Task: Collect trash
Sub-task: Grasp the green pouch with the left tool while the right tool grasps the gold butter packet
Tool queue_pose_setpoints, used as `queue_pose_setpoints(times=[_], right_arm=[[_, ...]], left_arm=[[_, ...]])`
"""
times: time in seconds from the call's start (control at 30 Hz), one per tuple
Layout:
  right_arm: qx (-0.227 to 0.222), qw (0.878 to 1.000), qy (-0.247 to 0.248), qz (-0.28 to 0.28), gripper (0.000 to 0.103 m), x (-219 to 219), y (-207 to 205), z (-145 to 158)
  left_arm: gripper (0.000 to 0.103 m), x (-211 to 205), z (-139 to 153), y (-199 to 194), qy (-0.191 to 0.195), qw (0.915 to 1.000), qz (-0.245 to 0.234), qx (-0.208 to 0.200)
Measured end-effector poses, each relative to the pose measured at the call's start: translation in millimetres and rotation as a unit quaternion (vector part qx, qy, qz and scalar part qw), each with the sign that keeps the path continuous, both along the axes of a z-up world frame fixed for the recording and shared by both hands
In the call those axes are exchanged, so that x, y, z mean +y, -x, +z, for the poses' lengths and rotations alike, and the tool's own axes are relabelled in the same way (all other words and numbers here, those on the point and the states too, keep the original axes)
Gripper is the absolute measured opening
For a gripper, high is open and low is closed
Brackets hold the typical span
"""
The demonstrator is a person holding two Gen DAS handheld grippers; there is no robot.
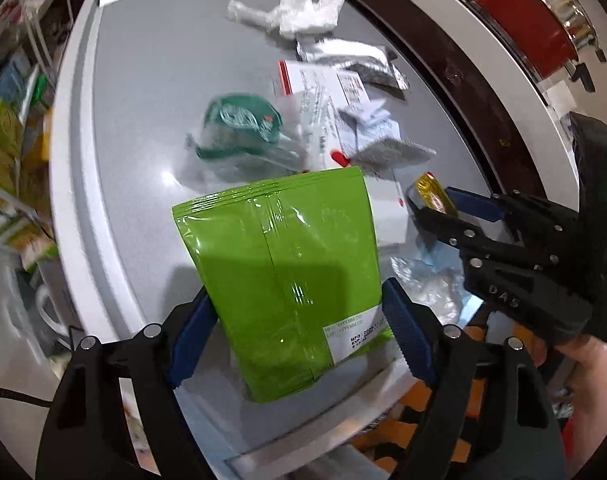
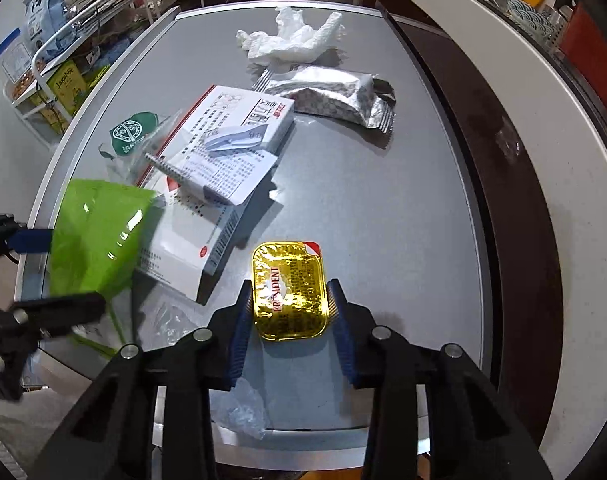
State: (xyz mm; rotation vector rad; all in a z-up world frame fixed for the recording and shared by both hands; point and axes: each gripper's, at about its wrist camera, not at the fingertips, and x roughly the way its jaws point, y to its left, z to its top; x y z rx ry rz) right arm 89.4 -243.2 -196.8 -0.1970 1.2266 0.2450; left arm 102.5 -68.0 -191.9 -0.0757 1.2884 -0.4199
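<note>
the green pouch [image 1: 287, 280] is gripped between the blue pads of the left tongs [image 1: 299, 328], clenched on its lower part; the pouch is held above the near edge of the grey surface [image 1: 151, 92]. the gold butter portion [image 2: 290, 291] is gripped at its two long sides by the right tongs [image 2: 291, 312], also clenched; whether it is just lifted or resting on the surface cannot be told.

remaining trash lies on the surface: a crumpled white tissue [image 2: 293, 38] at the far end, a silver foil wrapper [image 2: 335, 94] just beside it, white printed boxes [image 2: 223, 148] in the middle, a green-printed clear bag [image 2: 133, 132] to the left, and clear film [image 2: 243, 412] at the near edge.

judged from the frames, both items are secured and transport to a bin is the step in hand. no bin is shown.

- both grips are to be kept firm; the pouch is glossy and may slip downward.
- the butter portion is to be kept level, since its foil lid is peeled at one corner.
- the two tongs are close together; they are to be drawn apart before carrying.
- the boxes beside the pouch are not to be swept off.
</note>
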Motion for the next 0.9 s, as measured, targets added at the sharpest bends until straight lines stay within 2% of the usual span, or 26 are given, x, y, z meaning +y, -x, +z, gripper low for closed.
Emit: queue_pose_setpoints(times=[0.1, 0.13, 0.2, 0.3, 0.37, 0.4, 0.5, 0.6, 0.73, 0.77, 0.8, 0.87, 0.9], right_arm=[[0.000, 1.000, 0.003, 0.004, 0.036, 0.0, 0.3, -0.1], [0.001, 1.000, 0.003, 0.005, 0.036, 2.4, -0.7, -1.0], [0.002, 1.000, 0.003, 0.005, 0.036, 2.1, -0.7, -1.8], [0.001, 1.000, 0.004, 0.004, 0.036, 3.7, -0.1, -1.8], [0.001, 1.000, 0.006, 0.005, 0.036, 4.2, -0.8, -2.3], [0.001, 1.000, 0.007, 0.006, 0.036, 4.0, -1.3, -2.7], [0.004, 1.000, -0.004, -0.003, 0.036, 1.0, -4.7, -2.6], [0.011, 1.000, -0.017, -0.014, 0.036, -2.8, -9.4, -4.7], [0.014, 1.000, -0.019, -0.011, 0.037, -1.1, -11.2, -4.0], [0.012, 1.000, -0.017, -0.010, 0.040, -0.3, -10.6, -2.5], [0.008, 1.000, -0.017, -0.010, 0.050, -0.1, -9.8, -0.4], [-0.002, 1.000, -0.017, -0.011, 0.061, 0.3, -9.1, 4.5], [-0.004, 1.000, -0.017, -0.011, 0.061, 0.4, -9.2, 5.6]], left_arm=[[0.081, -1.1, 2.5, -4.6, -0.033, 0.9983, -0.047, -0.013], [0.081, -2.1, 0.4, -5.9, -0.034, 0.9972, -0.066, -0.005], [0.083, -1.9, -1.2, -7.9, -0.029, 0.9968, -0.074, 0.004], [0.085, 1.6, -1.4, -9.1, -0.035, 0.9982, -0.048, 0.011], [0.085, 5.6, -2.3, -6.7, -0.020, 0.9993, -0.022, 0.022], [0.085, 10.3, -3.8, -5.4, -0.010, 0.9994, 0.009, 0.032], [0.085, 16.3, -10.2, -2.5, 0.030, 0.9967, 0.056, 0.051], [0.085, 11.6, -11.3, 0.5, 0.030, 0.9967, 0.059, 0.047], [0.085, -2.4, -8.0, 6.9, 0.010, 0.9984, 0.043, 0.034], [0.085, -4.0, -7.3, 7.5, 0.011, 0.9983, 0.041, 0.039], [0.085, -5.5, -6.1, 7.1, 0.016, 0.9981, 0.040, 0.044], [0.085, -5.9, -5.5, 7.8, 0.017, 0.9978, 0.042, 0.048], [0.085, -4.1, -5.5, 7.0, 0.017, 0.9974, 0.046, 0.051]])
